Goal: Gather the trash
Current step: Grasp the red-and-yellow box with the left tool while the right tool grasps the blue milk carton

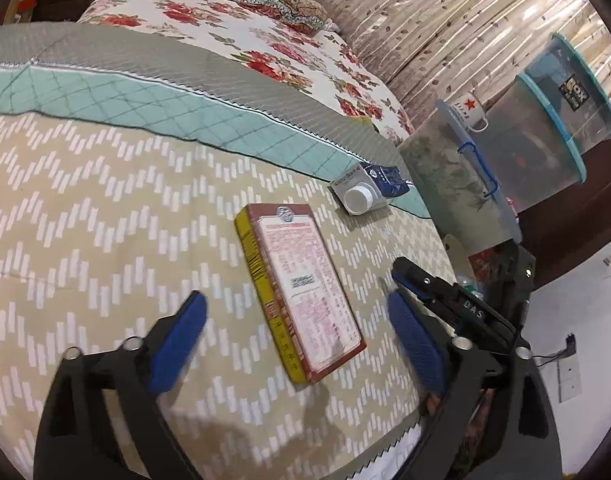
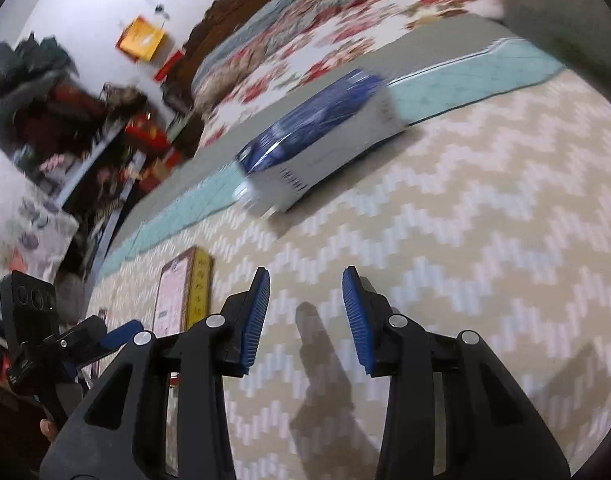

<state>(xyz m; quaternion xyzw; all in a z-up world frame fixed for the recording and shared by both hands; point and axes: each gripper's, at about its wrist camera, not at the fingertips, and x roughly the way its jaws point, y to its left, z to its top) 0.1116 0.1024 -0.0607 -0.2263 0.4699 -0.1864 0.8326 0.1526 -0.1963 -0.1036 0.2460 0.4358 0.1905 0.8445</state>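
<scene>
Left gripper (image 1: 295, 336): black plastic frame, triangular cut-outs in arms, silver round screw heads at pivots, blue ribbed pads (image 1: 177, 348) on fingers. White "DAS" lettering on neighbouring right gripper (image 1: 445, 292), small green light behind. Right gripper (image 2: 305, 320): same black frame, silver screws, blue grooved pads (image 2: 357, 320). Bit of bare skin (image 2: 49, 430) at lower left edge.

The left wrist camera looked down along its fingers, close over the zigzag-patterned bed cover (image 1: 85, 200), toward the floral quilt (image 1: 233, 28) and curtain (image 1: 445, 20). The right wrist camera sat low over the same cover (image 2: 485, 240), facing the headboard (image 2: 241, 4) and cluttered shelves (image 2: 85, 140). Both views shared the yellow-edged box (image 1: 301, 292) (image 2: 185, 284) and the blue-and-white carton (image 1: 369, 188) (image 2: 317, 148).
</scene>
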